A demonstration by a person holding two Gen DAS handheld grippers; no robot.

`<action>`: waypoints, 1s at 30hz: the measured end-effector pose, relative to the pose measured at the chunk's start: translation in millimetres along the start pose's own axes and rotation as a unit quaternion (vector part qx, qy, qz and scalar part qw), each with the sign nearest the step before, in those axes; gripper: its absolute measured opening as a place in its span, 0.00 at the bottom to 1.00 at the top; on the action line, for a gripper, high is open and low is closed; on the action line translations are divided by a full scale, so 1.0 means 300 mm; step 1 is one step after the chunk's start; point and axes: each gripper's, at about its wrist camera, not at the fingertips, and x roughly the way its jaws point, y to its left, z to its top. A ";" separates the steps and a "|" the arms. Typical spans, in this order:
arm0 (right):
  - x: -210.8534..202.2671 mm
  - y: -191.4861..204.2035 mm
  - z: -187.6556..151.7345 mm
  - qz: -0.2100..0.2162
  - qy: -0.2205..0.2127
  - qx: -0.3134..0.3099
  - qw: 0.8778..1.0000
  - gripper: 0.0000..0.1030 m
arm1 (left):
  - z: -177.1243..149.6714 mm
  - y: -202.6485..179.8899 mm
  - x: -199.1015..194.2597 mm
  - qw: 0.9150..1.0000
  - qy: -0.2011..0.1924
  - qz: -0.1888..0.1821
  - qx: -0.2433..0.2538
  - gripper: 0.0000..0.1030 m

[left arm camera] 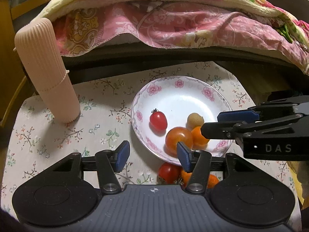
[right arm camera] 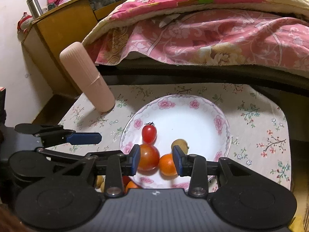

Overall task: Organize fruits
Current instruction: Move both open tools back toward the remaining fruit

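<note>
A white plate with pink flowers (left arm camera: 193,96) (right arm camera: 193,112) sits on the floral cloth. It holds a small red cherry tomato (left arm camera: 158,121) (right arm camera: 148,133), a large orange-red tomato (left arm camera: 178,138) (right arm camera: 147,159), a small orange (left arm camera: 199,137) (right arm camera: 167,164) and a tan longan (left arm camera: 195,120) (right arm camera: 180,144). My right gripper (right arm camera: 156,160) (left arm camera: 216,123) is open above the plate's near side, over the tomato and orange. My left gripper (left arm camera: 153,155) (right arm camera: 96,137) is open at the plate's near-left rim. A red tomato (left arm camera: 169,173) and oranges (left arm camera: 212,180) lie on the cloth by the plate.
A ribbed beige cylinder (left arm camera: 46,73) (right arm camera: 87,79) stands at the table's far left. A bed with a pink quilt (left arm camera: 173,19) (right arm camera: 212,29) runs behind the table. A wooden cabinet (right arm camera: 58,25) with a steel flask (right arm camera: 34,5) stands at the left.
</note>
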 end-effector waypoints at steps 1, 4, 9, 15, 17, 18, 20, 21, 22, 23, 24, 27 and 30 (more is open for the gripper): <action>-0.004 0.005 -0.004 0.003 0.000 -0.002 1.000 0.36 | -0.003 0.001 -0.003 1.000 0.000 0.000 0.000 0.60; -0.017 0.018 -0.015 0.008 0.002 -0.005 1.000 0.36 | -0.014 0.001 -0.007 1.000 0.003 0.000 0.005 0.60; -0.035 0.036 -0.040 0.020 0.005 -0.013 1.000 0.36 | -0.041 -0.004 -0.023 1.000 0.007 -0.004 0.021 0.63; -0.041 0.040 -0.076 0.029 0.025 -0.017 0.999 0.36 | -0.085 -0.005 -0.025 0.999 0.024 -0.007 0.041 0.63; -0.048 0.042 -0.088 0.035 0.030 -0.023 0.999 0.36 | -0.100 -0.005 -0.024 0.998 0.029 -0.010 0.049 0.63; -0.049 0.042 -0.096 0.037 0.033 -0.026 0.998 0.36 | -0.109 -0.005 -0.023 0.998 0.033 -0.012 0.052 0.63; -0.049 0.039 -0.110 0.041 0.042 -0.030 0.998 0.36 | -0.125 -0.005 -0.021 0.997 0.040 -0.015 0.060 0.63; -0.049 0.038 -0.119 0.043 0.047 -0.031 0.997 0.36 | -0.132 -0.005 -0.019 0.997 0.043 -0.016 0.064 0.63; -0.048 0.037 -0.127 0.045 0.052 -0.033 0.997 0.36 | -0.138 -0.006 -0.017 0.996 0.046 -0.017 0.068 0.63; -0.044 0.037 -0.136 0.047 0.059 -0.038 0.996 0.37 | -0.144 -0.007 -0.015 0.996 0.049 -0.018 0.072 0.63; -0.041 0.037 -0.144 0.046 0.062 -0.041 0.996 0.37 | -0.151 -0.010 -0.014 0.996 0.051 -0.018 0.076 0.63; -0.023 0.045 -0.161 0.043 0.073 -0.055 0.995 0.37 | -0.165 -0.013 -0.008 0.995 0.056 -0.016 0.086 0.63; -0.004 0.053 -0.170 0.046 0.083 -0.062 0.994 0.37 | -0.176 -0.007 -0.007 0.994 0.059 -0.019 0.088 0.63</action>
